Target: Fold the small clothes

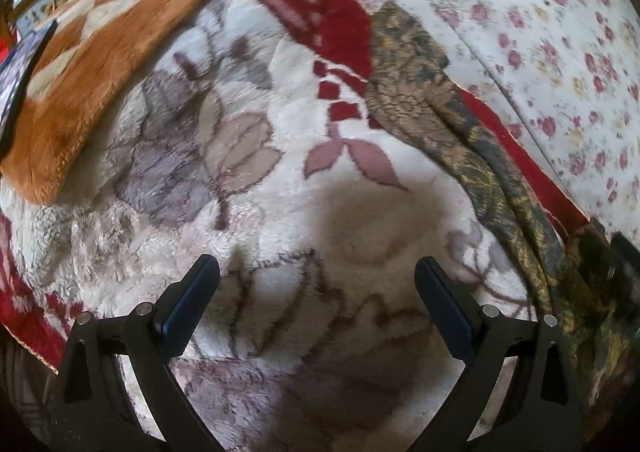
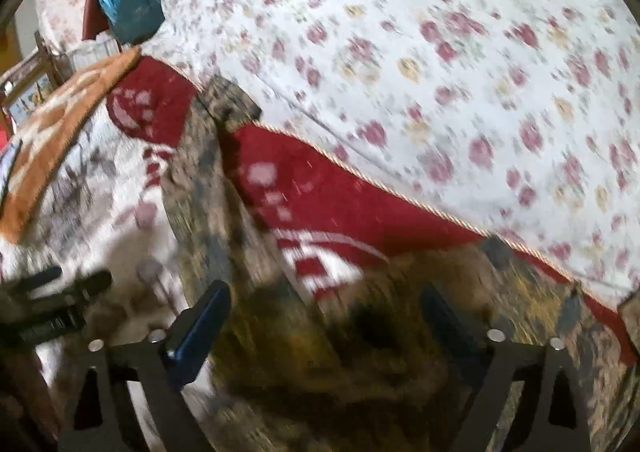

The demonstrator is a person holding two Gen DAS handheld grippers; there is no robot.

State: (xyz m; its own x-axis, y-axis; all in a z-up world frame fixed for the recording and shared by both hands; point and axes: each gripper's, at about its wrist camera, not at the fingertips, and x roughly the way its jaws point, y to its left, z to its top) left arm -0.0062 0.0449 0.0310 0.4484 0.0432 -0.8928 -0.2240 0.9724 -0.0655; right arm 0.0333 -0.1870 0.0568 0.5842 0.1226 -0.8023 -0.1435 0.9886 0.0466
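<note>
Both tongs spread apart (nothing gripped) above a crumpled olive-gold patterned garment on fleece.

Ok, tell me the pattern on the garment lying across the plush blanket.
The garment has a dark olive-and-gold lace-like floral print, sharpest in the left wrist view.

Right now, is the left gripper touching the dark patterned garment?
Apart. The left wrist view shows the left gripper open over the white plush blanket, with blanket showing between its fingers and the dark patterned garment.
</note>
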